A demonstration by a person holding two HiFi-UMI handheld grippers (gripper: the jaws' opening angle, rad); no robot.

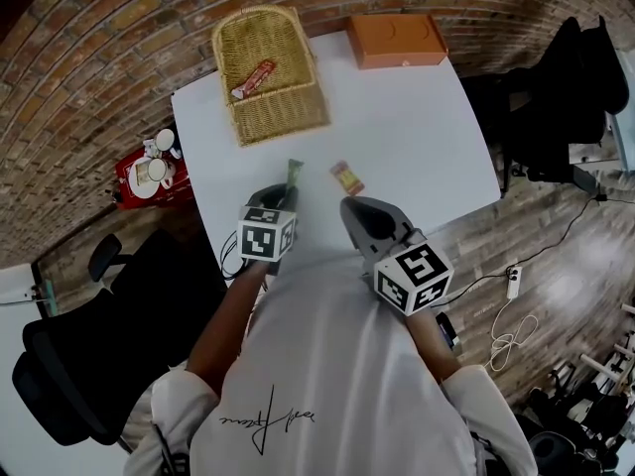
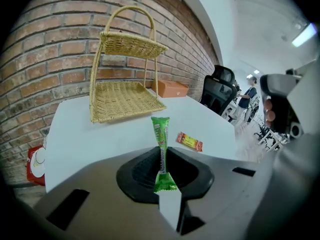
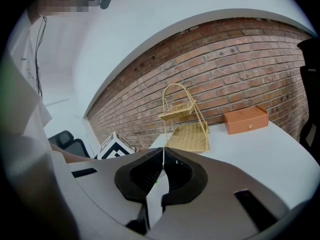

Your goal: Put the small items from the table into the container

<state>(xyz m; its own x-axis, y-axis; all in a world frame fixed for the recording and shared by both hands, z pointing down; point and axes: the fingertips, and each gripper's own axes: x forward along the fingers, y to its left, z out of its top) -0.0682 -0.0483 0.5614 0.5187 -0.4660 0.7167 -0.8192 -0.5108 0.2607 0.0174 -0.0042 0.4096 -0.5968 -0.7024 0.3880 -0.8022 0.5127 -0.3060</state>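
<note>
- left gripper [image 2: 160, 168]: fingers clamped on the lower end of a green packet [image 2: 160, 134], which stands up past the tips, over the near surface [image 1: 417, 127].
- right gripper [image 3: 163, 170]: fingers together, nothing between them, near right.
- wicker basket [image 1: 288, 112] far left; an orange packet [image 1: 346, 178] lies between.
- Advice: keep a steady squeeze on the thin wrapper, clear the basket rim, and let go only once the packet is well inside the tray.

box [image 1: 397, 40] right of basket [image 1: 283, 107]
</note>
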